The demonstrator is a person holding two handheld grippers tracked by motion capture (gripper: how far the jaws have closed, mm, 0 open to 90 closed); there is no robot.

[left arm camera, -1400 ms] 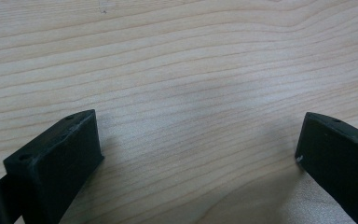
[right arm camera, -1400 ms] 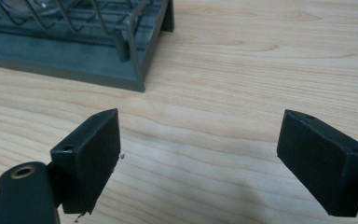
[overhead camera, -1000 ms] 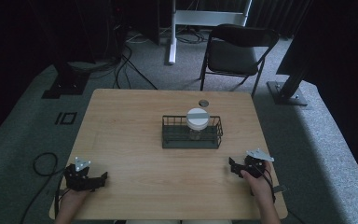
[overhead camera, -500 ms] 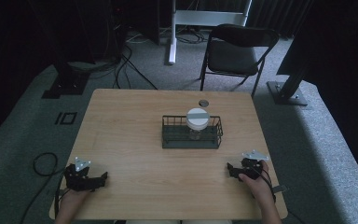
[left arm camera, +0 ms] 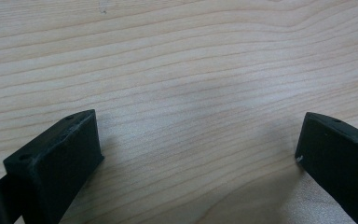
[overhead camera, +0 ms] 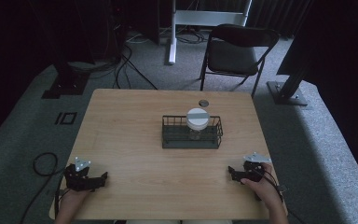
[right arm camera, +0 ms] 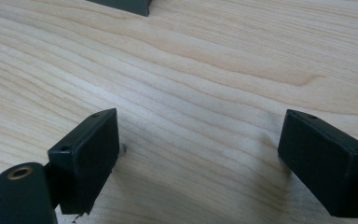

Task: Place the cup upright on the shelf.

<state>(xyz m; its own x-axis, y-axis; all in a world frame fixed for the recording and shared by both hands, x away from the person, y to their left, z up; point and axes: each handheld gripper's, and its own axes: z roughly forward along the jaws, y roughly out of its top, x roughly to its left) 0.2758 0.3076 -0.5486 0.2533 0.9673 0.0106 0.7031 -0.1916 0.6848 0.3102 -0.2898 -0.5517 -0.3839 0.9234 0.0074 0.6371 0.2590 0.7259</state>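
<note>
High view: the wire basket stands mid-table with a white-lidded jar inside it. Left gripper and right gripper rest near the table's front edge, well short of the basket, jaws spread wide and empty, presumably staged for a reach.

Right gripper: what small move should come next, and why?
Probably lift the right gripper off the table and carry it forward toward the jar standing in the wire basket; its jaws are open and empty, and the jar sits far ahead.
</note>
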